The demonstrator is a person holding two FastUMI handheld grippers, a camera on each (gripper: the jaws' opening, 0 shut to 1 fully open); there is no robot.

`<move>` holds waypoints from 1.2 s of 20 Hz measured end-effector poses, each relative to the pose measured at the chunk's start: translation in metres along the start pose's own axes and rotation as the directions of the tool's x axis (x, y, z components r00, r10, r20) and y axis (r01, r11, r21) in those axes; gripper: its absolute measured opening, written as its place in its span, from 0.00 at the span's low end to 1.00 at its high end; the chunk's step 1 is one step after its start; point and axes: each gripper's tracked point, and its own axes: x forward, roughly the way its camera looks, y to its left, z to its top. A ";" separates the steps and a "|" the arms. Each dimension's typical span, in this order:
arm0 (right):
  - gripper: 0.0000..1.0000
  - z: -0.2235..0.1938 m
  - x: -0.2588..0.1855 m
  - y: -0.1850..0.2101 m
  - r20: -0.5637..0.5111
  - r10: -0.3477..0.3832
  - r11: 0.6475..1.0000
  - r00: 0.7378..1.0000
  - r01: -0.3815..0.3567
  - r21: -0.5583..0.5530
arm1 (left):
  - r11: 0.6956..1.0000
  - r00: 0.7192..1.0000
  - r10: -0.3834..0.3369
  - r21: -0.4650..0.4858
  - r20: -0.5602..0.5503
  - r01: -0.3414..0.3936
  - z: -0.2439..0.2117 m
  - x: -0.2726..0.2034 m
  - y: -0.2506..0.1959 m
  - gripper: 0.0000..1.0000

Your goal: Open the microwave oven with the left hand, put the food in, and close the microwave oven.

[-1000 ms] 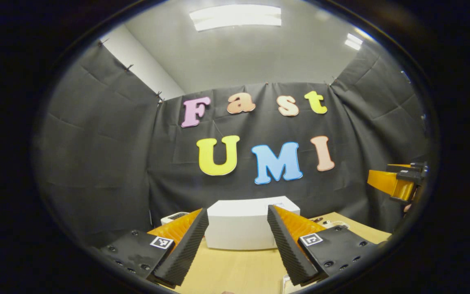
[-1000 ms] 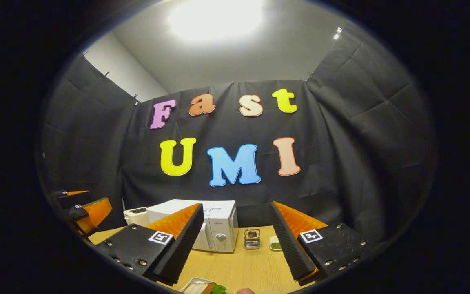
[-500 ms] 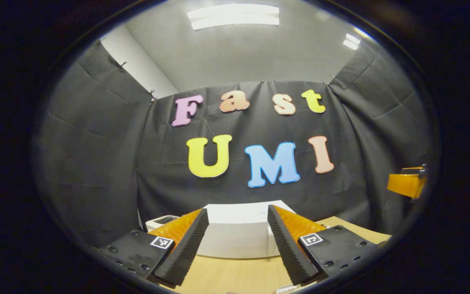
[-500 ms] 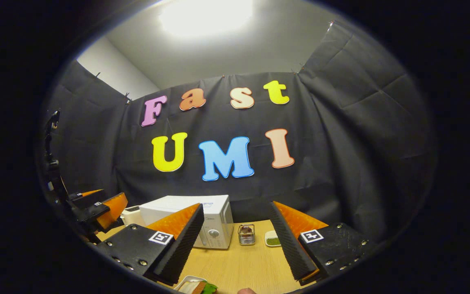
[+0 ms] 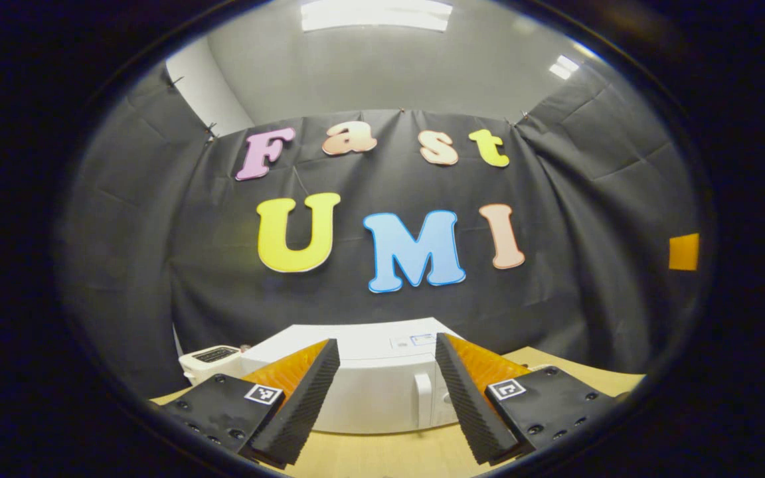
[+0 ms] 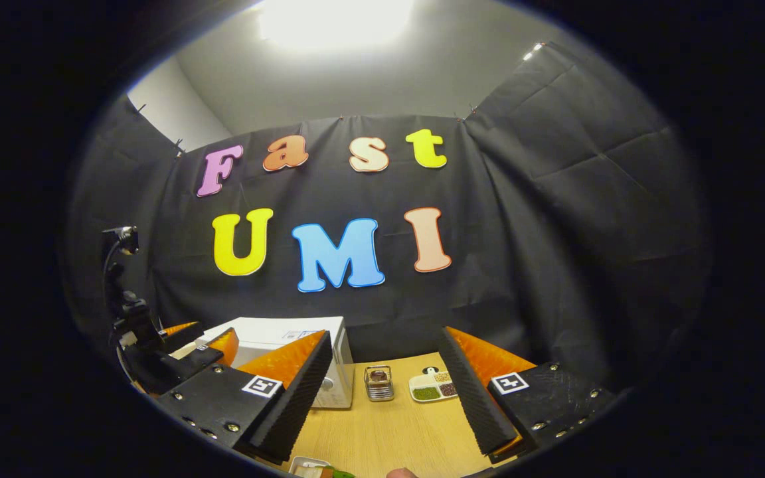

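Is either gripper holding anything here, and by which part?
Nothing is held: the left gripper and right gripper are both open, short of the microwave.

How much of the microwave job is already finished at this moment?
Nothing is done: the white box-shaped microwave oven is closed. In hand: the open left claw is aimed at its door, near the vertical handle. Left: opening, loading the food on the white plate below the open, empty right claw, closing.
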 end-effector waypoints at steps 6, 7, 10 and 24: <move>0.99 -0.014 -0.001 -0.020 -0.034 -0.128 0.992 0.991 0.127 -0.011 | 0.998 0.993 -0.070 -0.010 -0.089 0.070 -0.059 0.057 -0.027 0.97; 0.99 -0.016 -0.002 -0.024 -0.042 -0.149 0.989 0.988 0.149 -0.014 | 0.997 0.991 -0.079 -0.015 -0.108 0.077 -0.071 0.066 -0.031 0.97; 0.99 -0.019 -0.008 -0.036 -0.048 -0.210 0.977 0.976 0.209 -0.034 | 0.995 0.981 -0.101 -0.026 -0.166 0.098 -0.104 0.088 -0.041 0.94; 0.99 -0.034 -0.020 -0.046 -0.093 -0.323 0.946 0.942 0.318 -0.069 | 0.991 0.938 -0.133 -0.029 -0.319 0.130 -0.190 0.122 -0.053 0.53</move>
